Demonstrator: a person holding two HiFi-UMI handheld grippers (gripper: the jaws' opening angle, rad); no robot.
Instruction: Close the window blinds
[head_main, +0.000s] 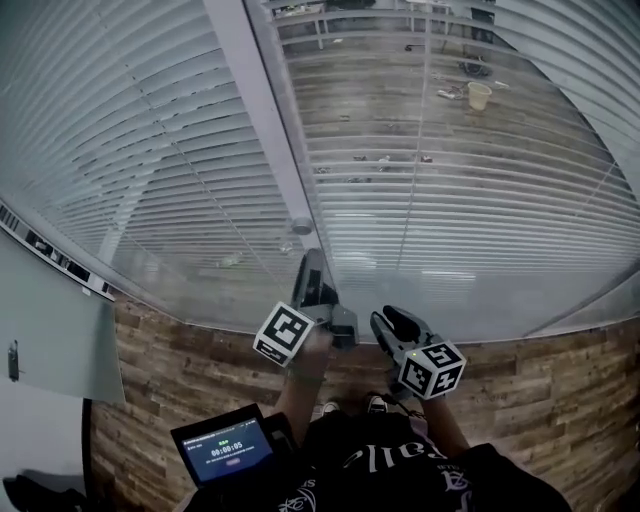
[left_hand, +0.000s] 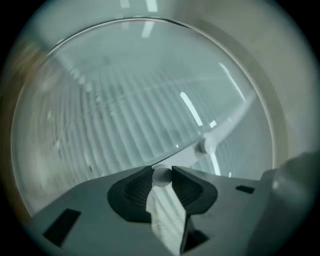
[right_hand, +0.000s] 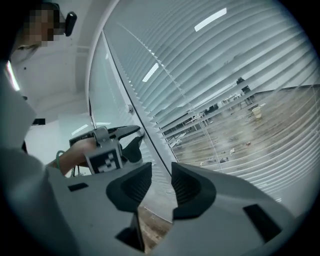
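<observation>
1. The blinds (head_main: 470, 210) hang in front of the person, across the panes on both sides of the white post (head_main: 262, 120). They reach the bottom of the glass, so lowering them looks finished.
2. The slats are not turned shut. On the right pane they lie nearly flat, and the planked floor outside (head_main: 390, 110) shows plainly between them. The left pane looks duller, but I cannot tell whether its slats are tilted any further.
3. The left tongs (left_hand: 161, 172) are raised toward the post and closed on the round lower end of the wand (left_hand: 186, 158). That end fills the gap at the tips and appears to touch both pads, so the grasp seems made.
4. The right tongs (right_hand: 161, 170) are held low beside the left ones, facing the window. Their jaws are apart with nothing between them, so they have no part in the job at present.
5. By my judgement the main step remains: twisting the wand until the slats overlap and block the view. The task looks to be at an early stage.
</observation>
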